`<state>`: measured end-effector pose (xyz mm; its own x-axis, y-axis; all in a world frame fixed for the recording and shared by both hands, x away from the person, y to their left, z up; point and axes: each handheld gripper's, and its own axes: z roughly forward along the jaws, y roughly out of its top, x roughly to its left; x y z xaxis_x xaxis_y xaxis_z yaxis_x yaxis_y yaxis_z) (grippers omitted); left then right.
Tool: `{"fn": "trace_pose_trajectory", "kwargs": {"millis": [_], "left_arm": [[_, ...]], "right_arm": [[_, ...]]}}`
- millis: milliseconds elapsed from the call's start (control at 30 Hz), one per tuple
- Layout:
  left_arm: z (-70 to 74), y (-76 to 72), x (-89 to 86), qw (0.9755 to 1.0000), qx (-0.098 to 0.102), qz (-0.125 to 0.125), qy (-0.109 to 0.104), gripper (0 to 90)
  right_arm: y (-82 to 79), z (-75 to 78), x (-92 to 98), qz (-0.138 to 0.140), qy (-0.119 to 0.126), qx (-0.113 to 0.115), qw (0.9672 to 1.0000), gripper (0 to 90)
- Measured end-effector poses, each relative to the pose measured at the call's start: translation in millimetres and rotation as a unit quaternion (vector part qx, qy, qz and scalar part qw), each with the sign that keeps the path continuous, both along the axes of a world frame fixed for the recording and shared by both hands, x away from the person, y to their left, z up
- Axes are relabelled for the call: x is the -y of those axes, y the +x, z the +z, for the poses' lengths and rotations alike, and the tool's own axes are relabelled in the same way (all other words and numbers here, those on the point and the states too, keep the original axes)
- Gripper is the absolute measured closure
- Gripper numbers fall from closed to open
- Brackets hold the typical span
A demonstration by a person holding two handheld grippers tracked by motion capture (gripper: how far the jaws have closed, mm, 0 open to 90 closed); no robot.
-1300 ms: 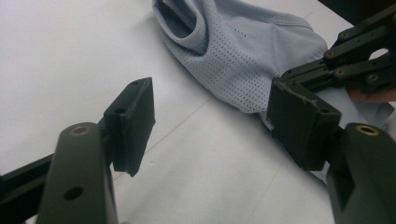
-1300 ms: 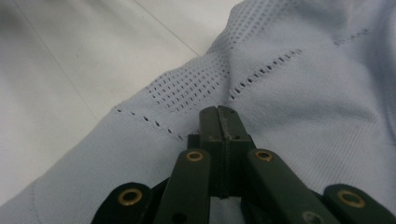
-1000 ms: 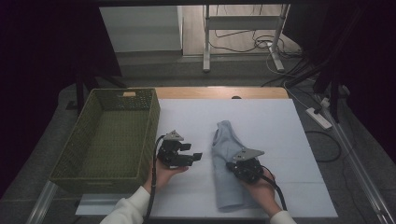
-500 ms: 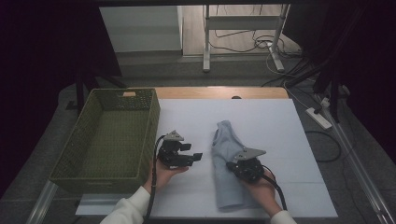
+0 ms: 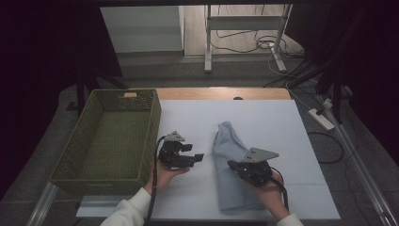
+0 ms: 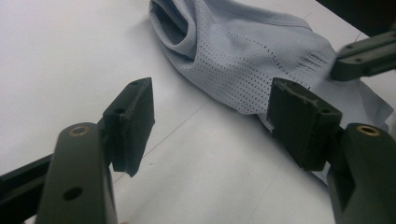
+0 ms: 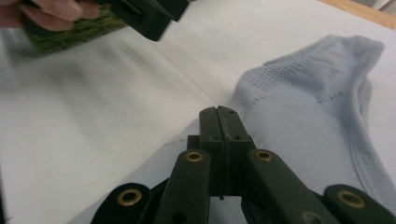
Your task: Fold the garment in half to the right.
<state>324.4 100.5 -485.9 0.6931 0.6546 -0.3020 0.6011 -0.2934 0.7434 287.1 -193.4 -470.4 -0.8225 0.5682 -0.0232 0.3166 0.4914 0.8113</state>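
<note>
Two grippers: right gripper [image 5: 234, 165] was pinched shut on the garment's [image 5: 231, 155] nine-o'clock edge; left gripper [image 5: 197, 157] stood open, empty. Advised a slow lift.

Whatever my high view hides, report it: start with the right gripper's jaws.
Observer: The right gripper is shut, jaws pressed flush, at the edge of the pale blue garment. I cannot tell whether cloth is pinched.
Operator: Now give me the left one.
Observer: The left gripper is open, with bare white table between its jaws, aimed toward the garment's open end.
Operator: Describe the fabric up close.
Observer: It is a fine mesh with rows of small holes, and the open end gapes a little.
</note>
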Motion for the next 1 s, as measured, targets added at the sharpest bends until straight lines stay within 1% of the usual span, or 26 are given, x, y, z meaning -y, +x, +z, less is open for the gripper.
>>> {"fn": "trace_pose_trajectory", "kwargs": {"millis": [67, 167, 333, 367, 500, 600, 700, 767, 1000], "left_arm": [[0.3, -0.1, -0.5, 1.0000, 0.000, 0.001, -0.001, 32.8], [0.5, 0.1, -0.9, 1.0000, 0.001, 0.001, -0.001, 32.8], [0.3, 0.0, -0.4, 1.0000, 0.000, 0.001, -0.001, 32.8], [0.4, -0.2, 0.0, 1.0000, 0.000, 0.001, -0.001, 32.8], [0.5, -0.4, 0.1, 1.0000, 0.001, 0.000, 0.000, 32.7], [0.6, -0.3, -0.7, 1.0000, 0.000, 0.000, 0.000, 32.7], [0.5, -0.3, -1.2, 1.0000, 0.001, 0.001, 0.000, 32.7], [0.2, -0.2, -0.9, 1.0000, 0.000, 0.001, 0.000, 32.7], [-0.1, -0.4, 0.2, 1.0000, 0.000, 0.000, 0.001, 32.6]], "right_arm": [[-2.4, -0.2, -0.2, 0.005, -0.004, -0.009, 0.9999, 89.2], [-5.4, -6.2, 1.6, 0.009, -0.015, -0.024, 0.9996, 89.2], [-8.2, -11.4, 6.2, 0.007, -0.018, -0.033, 0.9993, 89.2], [-8.2, -12.9, 5.9, 0.007, -0.022, -0.034, 0.9992, 89.3], [-6.0, -22.8, 3.1, 0.009, -0.057, -0.043, 0.9974, 89.3], [-3.5, -30.1, 3.2, 0.008, -0.067, -0.055, 0.9962, 89.3], [-2.6, -35.1, 2.9, 0.007, -0.074, -0.060, 0.9954, 89.3], [-1.9, -37.4, 2.6, 0.007, -0.078, -0.060, 0.9952, 89.4], [-0.8, -41.0, 3.7, 0.007, -0.074, -0.058, 0.9955, 89.4]]}}
